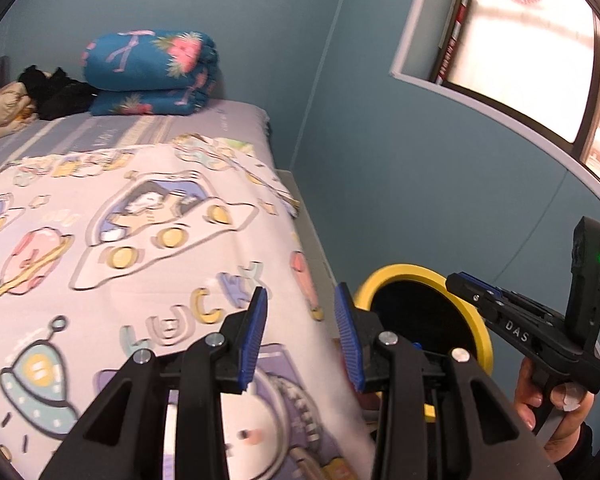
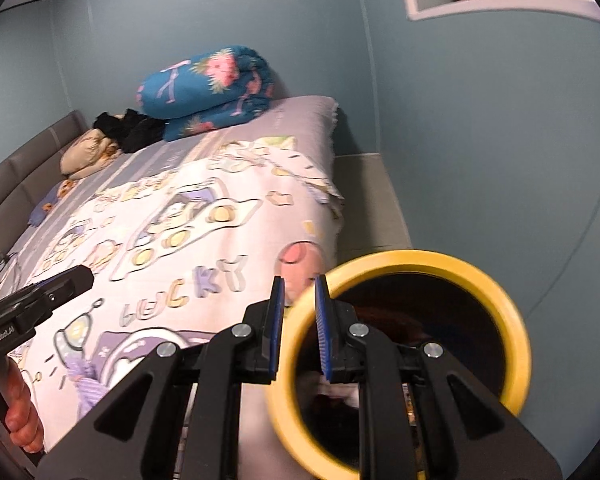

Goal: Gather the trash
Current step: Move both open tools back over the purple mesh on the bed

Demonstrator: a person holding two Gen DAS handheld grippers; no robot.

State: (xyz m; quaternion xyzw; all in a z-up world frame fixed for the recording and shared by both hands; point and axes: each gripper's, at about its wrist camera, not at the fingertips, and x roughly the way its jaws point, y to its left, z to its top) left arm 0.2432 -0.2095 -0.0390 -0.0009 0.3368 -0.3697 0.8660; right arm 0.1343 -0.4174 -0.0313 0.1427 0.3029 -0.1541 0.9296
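A bin with a yellow rim (image 2: 504, 304) and a dark inside hangs beside the bed's right edge. My right gripper (image 2: 300, 320) is shut on the near left part of that rim, which runs between its blue pads. Something pale lies low inside the bin (image 2: 336, 390); I cannot tell what it is. In the left wrist view the same bin (image 1: 384, 276) shows at lower right, with the right gripper (image 1: 462, 286) clamped on its rim and a hand below. My left gripper (image 1: 302, 336) stands open over the bedsheet with nothing between its fingers. It also shows at the left (image 2: 76, 278).
A bed with a cartoon-print sheet (image 1: 140, 240) fills the left. At its far end lie a folded blue blanket (image 1: 152, 72), black clothes (image 1: 56, 92) and a beige bundle (image 1: 4, 108). The blue wall (image 1: 400, 160) and a window (image 1: 520, 52) are on the right.
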